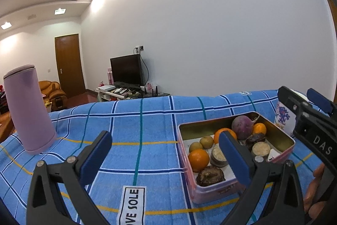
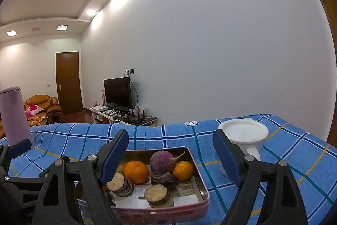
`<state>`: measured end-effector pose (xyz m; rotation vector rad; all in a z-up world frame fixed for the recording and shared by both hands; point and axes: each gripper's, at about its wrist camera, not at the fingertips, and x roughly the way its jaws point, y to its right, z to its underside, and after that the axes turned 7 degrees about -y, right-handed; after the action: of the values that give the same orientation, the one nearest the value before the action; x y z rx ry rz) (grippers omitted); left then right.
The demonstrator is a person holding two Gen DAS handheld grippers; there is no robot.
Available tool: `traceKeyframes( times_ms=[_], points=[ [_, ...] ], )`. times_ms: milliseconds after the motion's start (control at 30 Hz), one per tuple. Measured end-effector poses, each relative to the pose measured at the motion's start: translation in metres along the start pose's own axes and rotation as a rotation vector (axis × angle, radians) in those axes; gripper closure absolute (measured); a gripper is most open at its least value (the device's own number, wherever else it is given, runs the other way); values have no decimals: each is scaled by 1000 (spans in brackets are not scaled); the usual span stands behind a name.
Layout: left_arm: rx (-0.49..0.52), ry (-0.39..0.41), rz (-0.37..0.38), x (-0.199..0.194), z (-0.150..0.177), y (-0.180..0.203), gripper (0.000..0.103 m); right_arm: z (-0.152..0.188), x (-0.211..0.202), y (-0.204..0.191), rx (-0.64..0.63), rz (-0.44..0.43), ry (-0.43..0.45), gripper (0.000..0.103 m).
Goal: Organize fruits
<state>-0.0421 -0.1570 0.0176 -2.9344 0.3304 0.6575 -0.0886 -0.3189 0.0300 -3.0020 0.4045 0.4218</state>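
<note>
A pink tin (image 1: 214, 119) stands on the blue checked cloth. It holds three oranges (image 1: 198, 158), a purple radish (image 1: 242, 127), small brown fruits (image 1: 206, 141) and cut brown root pieces (image 1: 218, 156). My left gripper (image 1: 166, 155) is open over the cloth, empty, with its right finger in front of the tin. My right gripper (image 2: 170, 158) is open and empty just above the tin (image 2: 203, 180), with an orange (image 2: 135, 171) and the radish (image 2: 162, 161) below its gap. In the left wrist view the right gripper (image 1: 299, 96) shows beyond the tin.
A tall lilac tumbler (image 1: 29, 111) stands at the cloth's left. A white lidded cup (image 2: 244, 134) with a printed side stands right of the tin. One of the left gripper's fingers (image 2: 20, 148) shows at the far left. A hand (image 1: 316, 187) shows at the bottom right.
</note>
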Motion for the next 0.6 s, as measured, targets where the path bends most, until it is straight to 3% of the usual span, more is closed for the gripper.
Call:
traceKeyframes(
  times_ms=[600],
  points=[
    [-12,11,40,-27,13,-5,0,10,-46,-7,-48,42,69,20]
  ],
)
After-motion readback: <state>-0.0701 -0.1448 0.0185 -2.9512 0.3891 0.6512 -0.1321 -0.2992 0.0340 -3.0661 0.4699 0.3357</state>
